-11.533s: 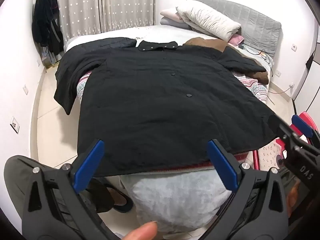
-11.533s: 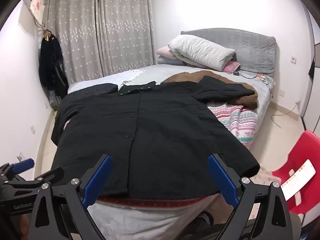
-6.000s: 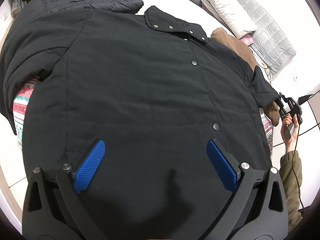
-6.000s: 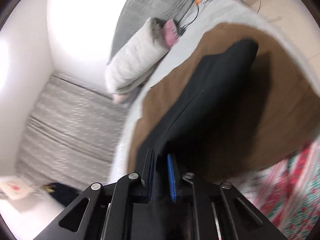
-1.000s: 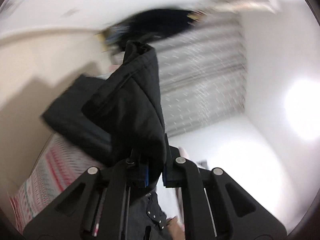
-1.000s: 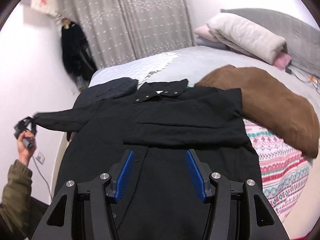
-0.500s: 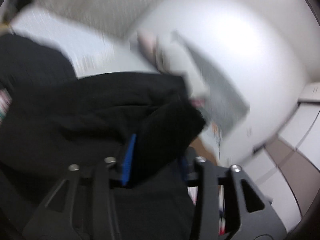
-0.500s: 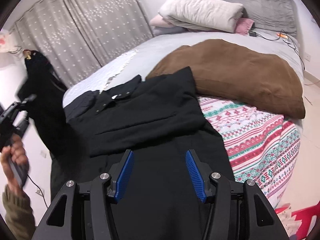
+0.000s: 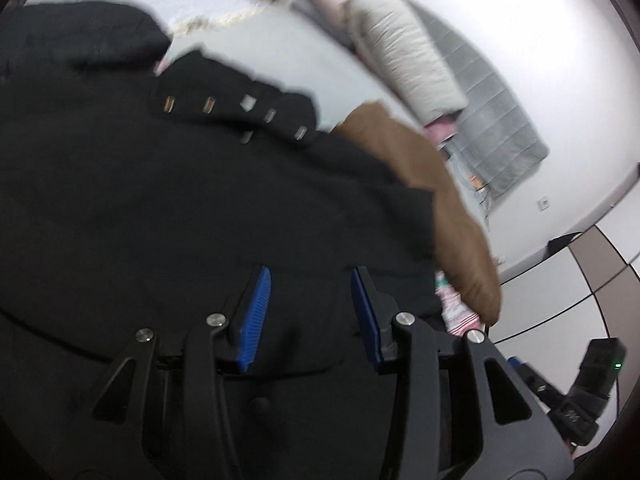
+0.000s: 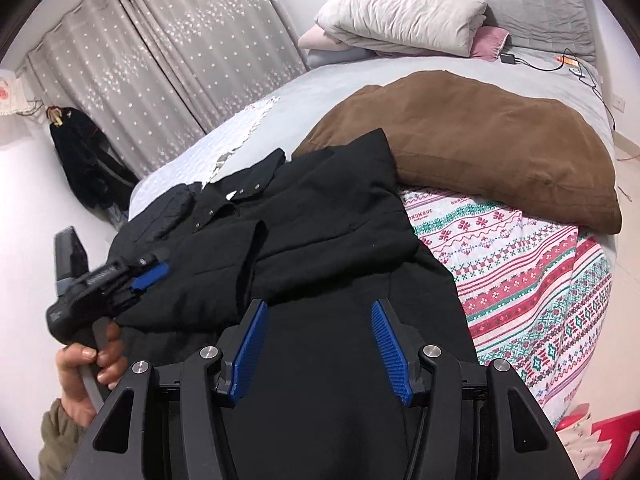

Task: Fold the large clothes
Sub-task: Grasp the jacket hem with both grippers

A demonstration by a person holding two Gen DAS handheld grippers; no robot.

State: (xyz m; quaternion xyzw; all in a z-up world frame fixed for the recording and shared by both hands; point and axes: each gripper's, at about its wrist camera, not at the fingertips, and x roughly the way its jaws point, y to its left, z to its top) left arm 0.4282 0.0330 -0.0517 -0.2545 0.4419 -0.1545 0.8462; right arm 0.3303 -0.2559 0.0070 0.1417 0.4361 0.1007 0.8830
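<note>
Large black quilted coat (image 10: 320, 216) spread on patterned bedspread (image 10: 528, 264), both sleeves folded across its chest, left gripper (image 9: 311, 312) and right gripper (image 10: 318, 346) hovering parted, empty, brown cushion (image 10: 480, 140) beside.

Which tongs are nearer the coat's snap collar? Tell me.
Left. The left tongs hover over the coat's folded sleeve, just below the collar. The right tongs sit farther back over the lower body.

black coat (image 10: 320, 224), brown blanket (image 10: 480, 140), star-dotted curtains (image 10: 168, 60)
</note>
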